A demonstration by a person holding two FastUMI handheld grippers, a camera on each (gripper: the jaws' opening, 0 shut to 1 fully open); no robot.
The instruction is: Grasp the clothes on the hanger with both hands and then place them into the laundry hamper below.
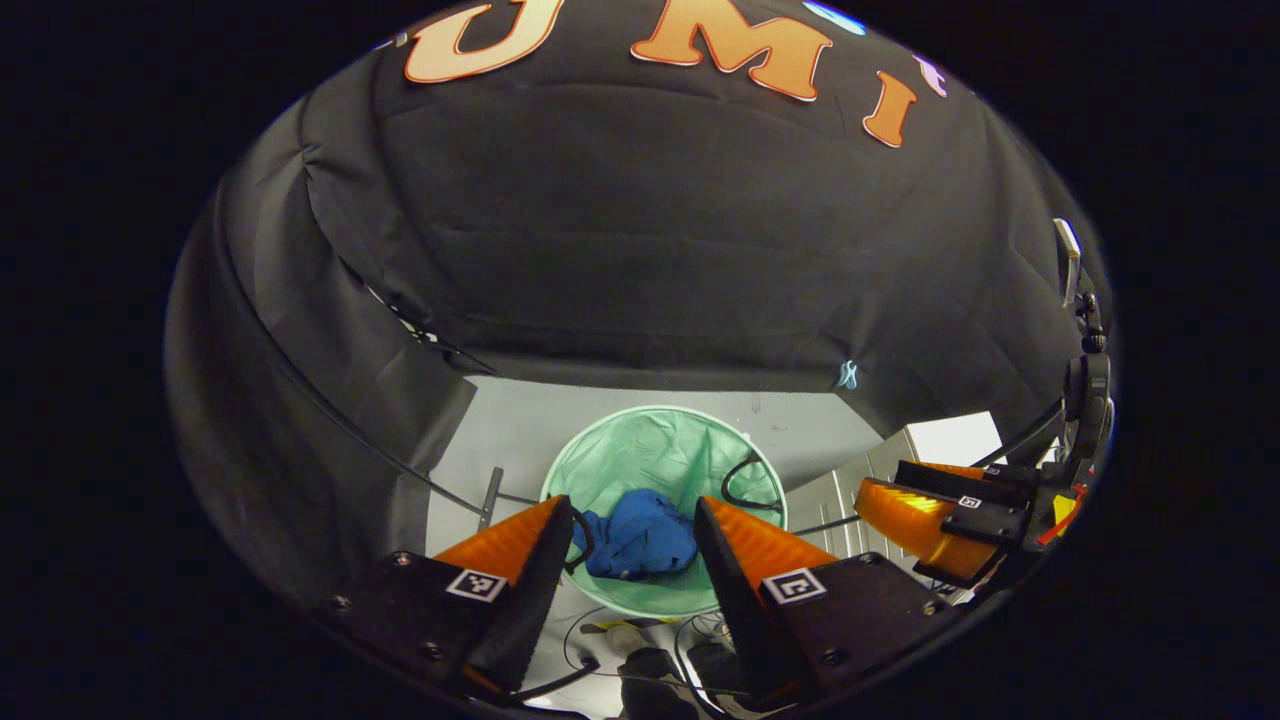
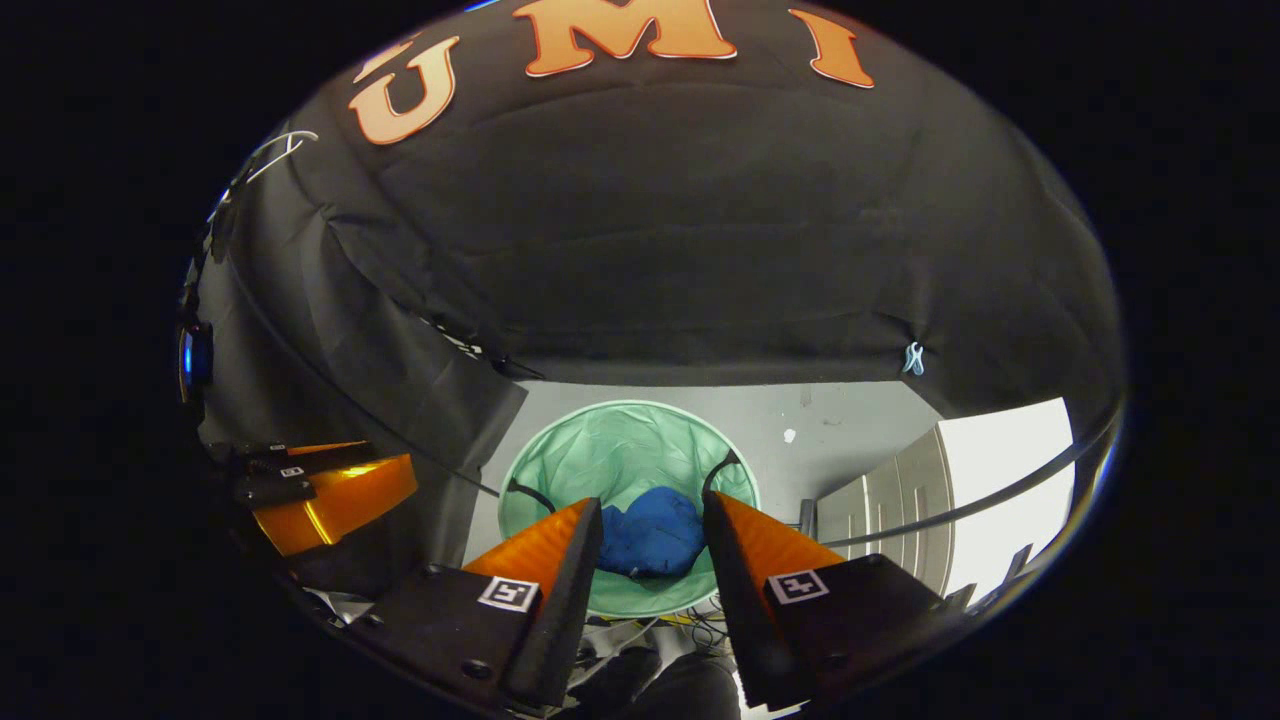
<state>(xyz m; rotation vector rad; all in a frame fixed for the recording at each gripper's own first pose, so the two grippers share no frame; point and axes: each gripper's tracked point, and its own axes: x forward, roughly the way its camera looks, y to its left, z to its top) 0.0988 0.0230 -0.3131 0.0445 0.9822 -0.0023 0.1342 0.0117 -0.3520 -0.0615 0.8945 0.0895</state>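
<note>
Left gripper (image 1: 633, 520) poised high above the floor, fingers spread wide with nothing between them; same for right gripper (image 2: 651, 520), fingers parted and empty. Seen past both pairs of fingertips: round pale-green mesh laundry hamper (image 1: 662, 440) standing on the light grey floor (image 1: 520, 420), open mouth facing up. Blue garment (image 1: 640, 538) lying crumpled inside the hamper, toward the near side of the bottom, well below either gripper and touched by neither. In the right gripper view, same blue bundle (image 2: 651, 540) framed between the fingers, hamper rim (image 2: 610, 405) curving behind it. Two dark loop handles on the hamper rim, one each side (image 1: 740, 480). Right gripper also seen at the right edge of the left gripper view (image 1: 925, 515), off to the side of the hamper at similar height; left gripper likewise at the left edge of the right gripper view (image 2: 330, 490). Black cloth booth wall (image 1: 650, 250) hanging behind the hamper, lower hem just above the floor. Thin dark cable (image 1: 420, 475) running along the cloth and down across the floor beside the hamper. Pale cabinet-like panels (image 2: 900, 500) to the right of the hamper. Tangle of cords on the floor at the near side of the hamper (image 2: 690, 625).
</note>
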